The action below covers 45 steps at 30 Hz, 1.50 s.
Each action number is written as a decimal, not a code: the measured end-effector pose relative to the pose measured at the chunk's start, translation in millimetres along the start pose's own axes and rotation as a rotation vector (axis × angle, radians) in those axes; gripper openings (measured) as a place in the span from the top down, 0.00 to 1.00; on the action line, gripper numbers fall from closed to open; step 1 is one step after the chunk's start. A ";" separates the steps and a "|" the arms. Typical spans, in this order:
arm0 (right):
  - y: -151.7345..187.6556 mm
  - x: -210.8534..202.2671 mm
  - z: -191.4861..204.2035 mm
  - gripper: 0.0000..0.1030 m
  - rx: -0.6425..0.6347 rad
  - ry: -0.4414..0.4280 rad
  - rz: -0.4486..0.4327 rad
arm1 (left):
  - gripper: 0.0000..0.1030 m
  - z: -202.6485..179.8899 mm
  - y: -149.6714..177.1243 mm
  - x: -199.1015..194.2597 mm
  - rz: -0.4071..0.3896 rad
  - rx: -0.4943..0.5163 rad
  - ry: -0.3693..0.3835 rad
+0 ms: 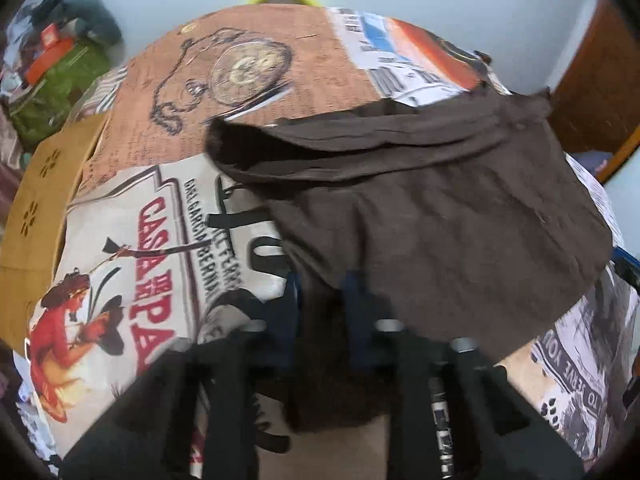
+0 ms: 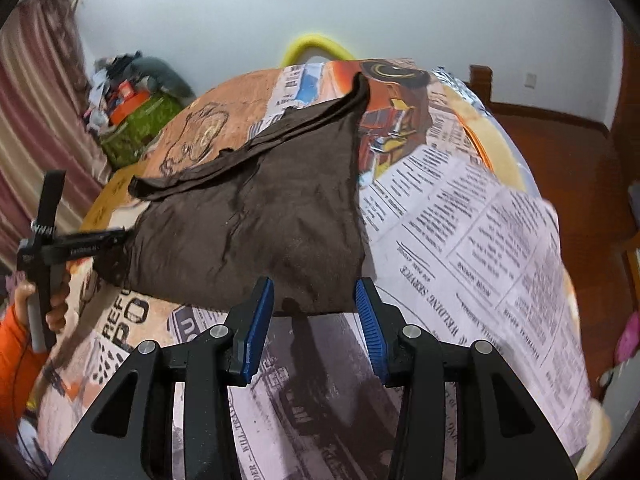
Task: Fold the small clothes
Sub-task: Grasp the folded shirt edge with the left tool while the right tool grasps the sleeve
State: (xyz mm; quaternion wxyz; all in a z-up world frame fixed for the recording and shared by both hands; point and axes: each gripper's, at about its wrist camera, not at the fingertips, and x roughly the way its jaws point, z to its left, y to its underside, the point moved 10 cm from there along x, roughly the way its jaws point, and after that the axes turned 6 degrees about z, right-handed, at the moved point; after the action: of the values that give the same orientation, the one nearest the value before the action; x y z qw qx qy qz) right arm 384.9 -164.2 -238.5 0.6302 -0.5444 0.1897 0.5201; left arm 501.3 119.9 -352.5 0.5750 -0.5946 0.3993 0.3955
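A dark brown small garment (image 2: 248, 216) lies spread on the table under a printed cloth (image 2: 460, 220), with a narrow strap-like end (image 2: 356, 96) trailing toward the far side. In the left wrist view the garment (image 1: 440, 220) fills the centre right. My left gripper (image 1: 325, 300) is shut on its near left corner, and brown fabric shows between the blue fingers. The right wrist view shows that same left gripper (image 2: 120, 236) at the garment's left edge. My right gripper (image 2: 315, 300) stands open at the near hem, its blue pads (image 2: 260, 320) well apart and not pressing the fabric.
A hand and orange sleeve (image 2: 24, 320) hold the left tool. A yellow padded chair back (image 2: 316, 46) rises behind the table. A green bag of clutter (image 2: 136, 128) and a cardboard box (image 1: 36, 200) sit left. Wooden floor (image 2: 560, 140) lies right.
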 end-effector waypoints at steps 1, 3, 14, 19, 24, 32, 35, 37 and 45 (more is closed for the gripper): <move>-0.7 1.5 -2.3 0.62 0.024 -0.012 0.002 | 0.90 -3.2 1.1 -1.7 -0.011 0.023 -0.029; -1.9 3.0 -3.7 0.62 0.050 -0.029 -0.001 | 0.96 -14.5 8.3 -3.7 -0.023 0.089 -0.085; -13.3 26.8 -8.0 0.67 -0.030 0.037 0.037 | 0.97 -45.3 58.6 -16.9 0.035 0.121 -0.025; -15.1 15.2 -10.3 0.67 -0.001 0.041 0.003 | 0.97 -48.4 53.2 -17.7 0.023 0.128 -0.074; 1.6 -6.2 -7.5 0.60 0.034 0.008 -0.014 | 0.83 -19.2 27.1 -34.0 -0.011 0.040 -0.059; 36.0 -7.9 0.8 0.54 0.086 -0.059 0.014 | 0.25 23.6 -33.9 -45.5 -0.113 0.053 -0.151; 30.7 -2.3 4.9 0.54 0.105 -0.077 0.004 | 0.21 21.9 -47.3 -20.4 -0.064 0.099 -0.118; 24.6 0.8 6.7 0.54 0.124 -0.096 -0.002 | 0.21 18.0 -52.1 0.7 -0.022 0.142 -0.102; 8.5 14.3 14.0 0.54 0.127 -0.116 -0.019 | 0.15 13.0 -80.7 45.4 0.014 0.207 -0.128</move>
State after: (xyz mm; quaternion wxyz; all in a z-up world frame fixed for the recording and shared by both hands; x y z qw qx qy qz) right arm 378.5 -146.5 -249.4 0.6783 -0.4740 0.1803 0.5317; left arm 592.9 133.6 -365.3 0.6548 -0.5030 0.4046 0.3932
